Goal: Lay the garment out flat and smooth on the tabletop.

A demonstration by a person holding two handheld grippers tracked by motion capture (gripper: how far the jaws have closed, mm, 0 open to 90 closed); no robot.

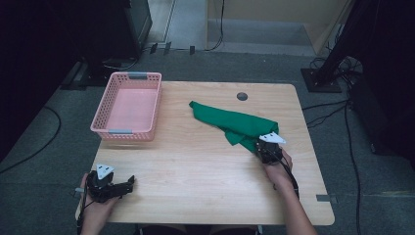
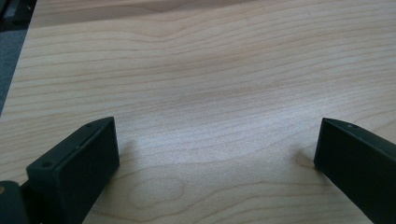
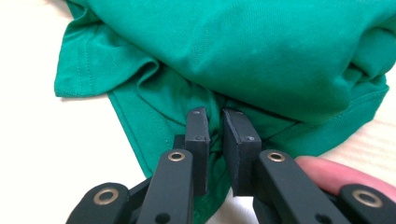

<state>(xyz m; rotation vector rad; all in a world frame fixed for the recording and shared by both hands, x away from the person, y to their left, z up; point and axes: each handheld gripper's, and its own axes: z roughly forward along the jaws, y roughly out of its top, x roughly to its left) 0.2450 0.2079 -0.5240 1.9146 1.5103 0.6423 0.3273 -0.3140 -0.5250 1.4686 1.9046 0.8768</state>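
No readable text, label, brand or number appears anywhere.

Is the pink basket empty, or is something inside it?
Empty: the high view shows the pink basket with its bare floor; the green cloth lies outside it.
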